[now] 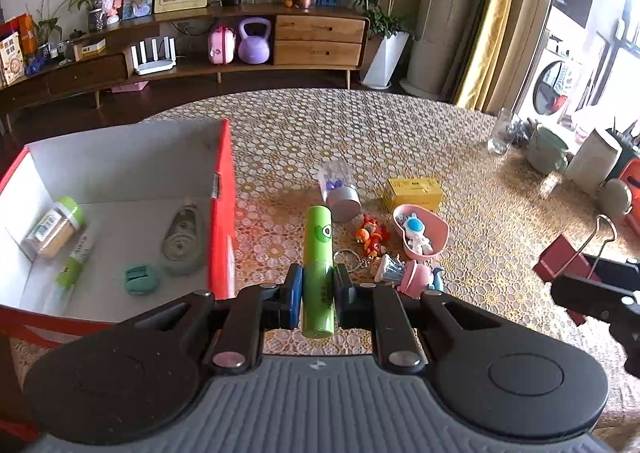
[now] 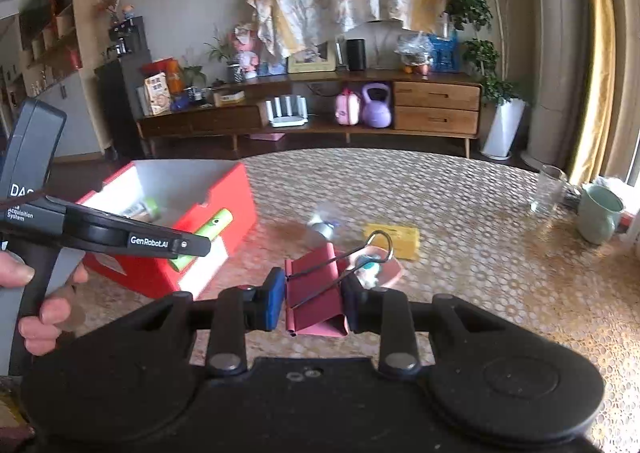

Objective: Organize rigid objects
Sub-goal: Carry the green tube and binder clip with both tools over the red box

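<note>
Left wrist view: the left gripper is closed on a green tube, its 2 blue-padded fingers pressing the tube's sides about halfway along its length, so the tube points toward 12 o'clock above the lace-patterned table. At 9 o'clock sits the red box, open-topped with a white inside; it holds a green-capped jar, a slim white-and-green tube, a clear tape dispenser and a small teal piece. Just past the green tube's tip, at 12 o'clock, a clear jar with a grey lid lies on its side. Toward 1 o'clock lie a yellow box, a pink heart-shaped dish with a small astronaut figure in it, and an orange toy.

Right wrist view: the right gripper is clamped on a red binder clip, 1 wire handle standing up toward 1 o'clock. At 9 o'clock the person's left hand grips the other tool, whose green tube hangs in front of the red box's near wall; whether it is over the opening I cannot tell. A drinking glass and a pale green mug stand at 2 o'clock.
</note>
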`<state>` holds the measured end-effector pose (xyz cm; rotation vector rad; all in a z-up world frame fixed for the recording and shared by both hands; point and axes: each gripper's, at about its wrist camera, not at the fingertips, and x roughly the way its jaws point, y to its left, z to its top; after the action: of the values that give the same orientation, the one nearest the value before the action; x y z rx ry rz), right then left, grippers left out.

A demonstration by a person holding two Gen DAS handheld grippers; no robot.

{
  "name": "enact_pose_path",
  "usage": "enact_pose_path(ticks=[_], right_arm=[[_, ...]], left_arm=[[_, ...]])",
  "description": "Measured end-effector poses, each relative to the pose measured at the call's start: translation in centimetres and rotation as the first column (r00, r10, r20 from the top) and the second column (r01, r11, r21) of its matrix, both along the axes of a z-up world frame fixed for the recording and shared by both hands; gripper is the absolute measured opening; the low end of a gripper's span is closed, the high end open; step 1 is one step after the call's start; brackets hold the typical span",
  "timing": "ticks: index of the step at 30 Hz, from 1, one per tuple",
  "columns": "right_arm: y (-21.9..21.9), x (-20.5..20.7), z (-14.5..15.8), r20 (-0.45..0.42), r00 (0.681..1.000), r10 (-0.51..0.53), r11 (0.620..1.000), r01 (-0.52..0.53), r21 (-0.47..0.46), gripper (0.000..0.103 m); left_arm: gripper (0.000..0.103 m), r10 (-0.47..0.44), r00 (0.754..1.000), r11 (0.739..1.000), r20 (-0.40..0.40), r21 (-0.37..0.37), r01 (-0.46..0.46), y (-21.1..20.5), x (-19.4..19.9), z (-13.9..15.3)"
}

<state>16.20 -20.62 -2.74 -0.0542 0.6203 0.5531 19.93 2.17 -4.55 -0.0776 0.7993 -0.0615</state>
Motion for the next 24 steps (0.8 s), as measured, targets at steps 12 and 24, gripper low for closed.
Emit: enact_pose_path(ticks=[12,24], right_arm=[[6.8,-0.3,3.0,0.042,0.995,0.095,0.995,-0.094,-0.024,0.03],[14.5,0.7,3.2,0.043,0.981,0.189,0.981,-0.186,-0.059,0.03]], left_arm=[[0.016,0.058,0.997,0.998,0.05,-0.003,-0.057,6.3,-2.0,3.4],[0.016,0.15,0.986,0.989,0.066,-0.002,-0.15,13.6,-1.8,4.8]])
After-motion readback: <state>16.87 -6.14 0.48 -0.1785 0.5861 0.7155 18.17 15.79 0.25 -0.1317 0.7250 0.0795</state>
